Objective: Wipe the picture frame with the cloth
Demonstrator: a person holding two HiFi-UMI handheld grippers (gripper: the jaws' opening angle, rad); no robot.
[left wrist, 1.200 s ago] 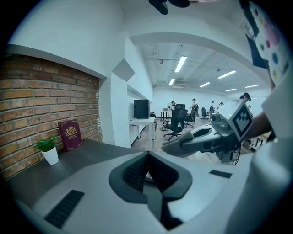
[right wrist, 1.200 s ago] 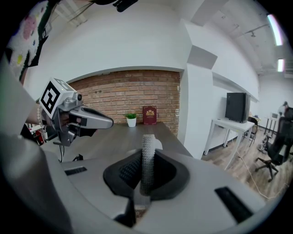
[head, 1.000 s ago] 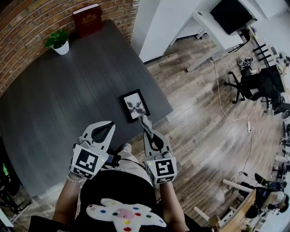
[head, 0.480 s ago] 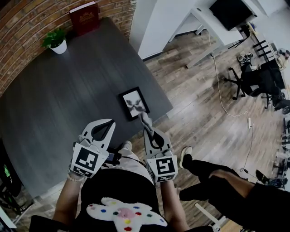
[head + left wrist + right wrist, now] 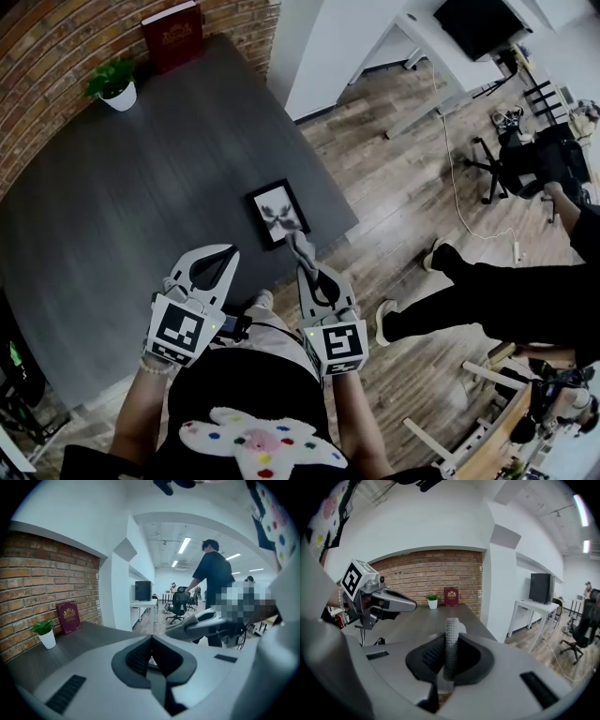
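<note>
The black picture frame (image 5: pixel 278 214) lies flat near the dark table's right front corner, with a pale print in it. My right gripper (image 5: pixel 306 269) hangs just in front of that corner, shut on a grey cloth (image 5: pixel 299 247) whose end sticks out toward the frame. In the right gripper view the cloth (image 5: pixel 450 641) stands pinched upright between the jaws of the right gripper (image 5: pixel 451 638). My left gripper (image 5: pixel 231 253) is shut with nothing in it, level with the right one over the table's front edge. Its jaws meet in the left gripper (image 5: pixel 151 639) view.
A potted plant (image 5: pixel 117 86) and a red book (image 5: pixel 173 36) stand at the table's far end by the brick wall. A person (image 5: pixel 506 300) in dark clothes is on the wooden floor to the right. Office chairs (image 5: pixel 525 159) stand further back.
Both grippers and the frame stay where they were. A person has come into view on the floor at the right and moved further right.
</note>
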